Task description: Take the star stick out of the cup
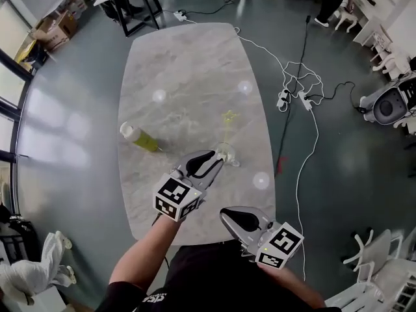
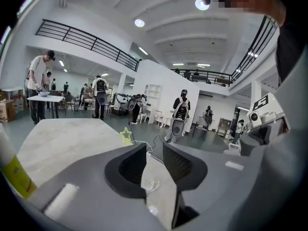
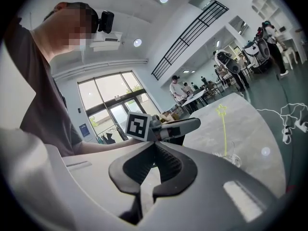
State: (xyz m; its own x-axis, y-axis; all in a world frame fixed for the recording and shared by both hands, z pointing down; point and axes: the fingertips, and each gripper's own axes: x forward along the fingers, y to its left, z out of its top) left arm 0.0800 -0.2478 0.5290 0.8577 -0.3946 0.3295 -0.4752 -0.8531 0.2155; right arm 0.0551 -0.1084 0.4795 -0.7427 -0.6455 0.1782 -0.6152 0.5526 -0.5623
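I see the stick (image 1: 228,134) standing in the cup (image 1: 227,155), on the table (image 1: 188,70) toward its right edge and the near end. Its long axis runs close to vertical. The foot is down in the cup and the star end points up, well clear of the rim. In the right gripper view the stick (image 3: 224,131) leans only slightly, with the star at the top and the thin stem dropping into the clear cup (image 3: 232,159).

My left gripper (image 1: 216,163) is just beside the cup, coming at it from the near left. In the left gripper view its jaws stand apart around the left gripper (image 2: 154,153) midpoint, with a clear gap between the pads. Through that gap I see table top and the cup (image 2: 150,185) low down, and neither pad is pressing on it. The stick's (image 2: 126,135) star shows just above and left of the left jaw, outside the gap, so nothing is gripped.

My right gripper (image 1: 225,214) hangs back over the near edge of the table, apart from the cup. In its own view the right gripper (image 3: 155,146) has its jaws brought together at the tips with nothing between them.

A bottle (image 1: 139,138) with a yellow label sits on the left side of the table, well apart from the cup.
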